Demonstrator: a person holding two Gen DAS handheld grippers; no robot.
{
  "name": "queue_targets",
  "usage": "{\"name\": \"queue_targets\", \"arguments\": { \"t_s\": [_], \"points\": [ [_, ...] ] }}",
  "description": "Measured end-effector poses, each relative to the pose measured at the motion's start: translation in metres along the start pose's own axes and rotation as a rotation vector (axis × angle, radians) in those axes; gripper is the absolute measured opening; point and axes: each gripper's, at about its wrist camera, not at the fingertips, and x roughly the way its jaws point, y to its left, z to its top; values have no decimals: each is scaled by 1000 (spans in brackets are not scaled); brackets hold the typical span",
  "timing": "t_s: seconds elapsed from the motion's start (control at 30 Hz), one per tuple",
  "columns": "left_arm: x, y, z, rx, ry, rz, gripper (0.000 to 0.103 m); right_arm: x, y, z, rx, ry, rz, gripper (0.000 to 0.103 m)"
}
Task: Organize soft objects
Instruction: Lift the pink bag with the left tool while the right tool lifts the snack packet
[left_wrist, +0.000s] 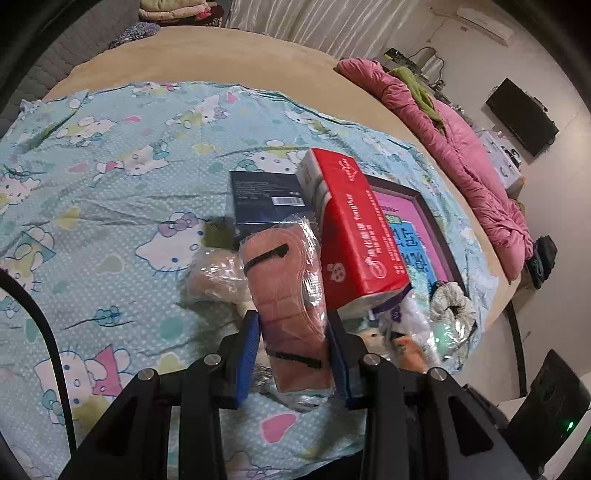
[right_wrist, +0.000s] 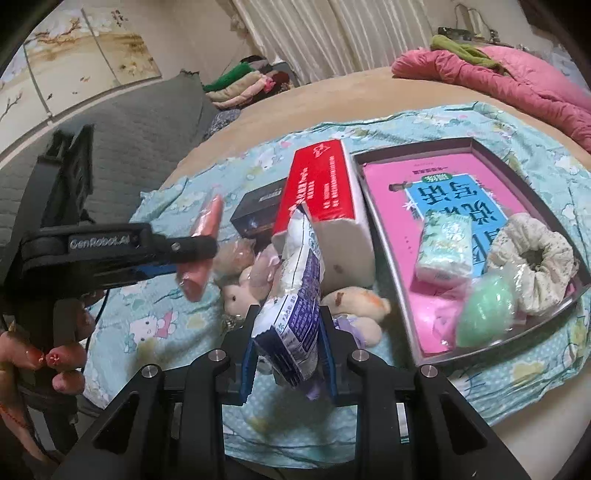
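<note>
My left gripper (left_wrist: 293, 325) is shut on a pink padded item in clear plastic wrap (left_wrist: 284, 280) and holds it above the Hello Kitty sheet (left_wrist: 92, 177). It also shows in the right wrist view (right_wrist: 205, 247), left of the pile. My right gripper (right_wrist: 290, 332) is shut on a white and blue packet (right_wrist: 295, 306), held above small plush toys (right_wrist: 354, 299). A dark tray (right_wrist: 391, 266) on the right holds a tissue pack (right_wrist: 445, 245), a green sponge (right_wrist: 484, 314) and a cream scrunchie (right_wrist: 535, 262).
A red tissue box (right_wrist: 317, 188) leans beside the tray, with a dark box (right_wrist: 258, 210) behind it. A pink quilt (right_wrist: 517, 74) lies along the bed's far edge. Folded clothes (right_wrist: 240, 85) are stacked by the grey headboard (right_wrist: 140, 129).
</note>
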Motion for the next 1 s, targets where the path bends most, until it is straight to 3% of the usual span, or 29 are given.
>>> {"name": "queue_targets", "arguments": {
  "t_s": [0.37, 0.67, 1.0],
  "points": [
    [1, -1, -5, 10, 10, 15, 36, 3, -27, 1, 105, 9, -2, 30],
    [-14, -21, -10, 39, -10, 13, 36, -24, -20, 11, 47, -78, -8, 27],
    [-31, -56, -16, 73, -43, 12, 36, -59, -39, 25, 76, -181, -10, 27]
  ]
}}
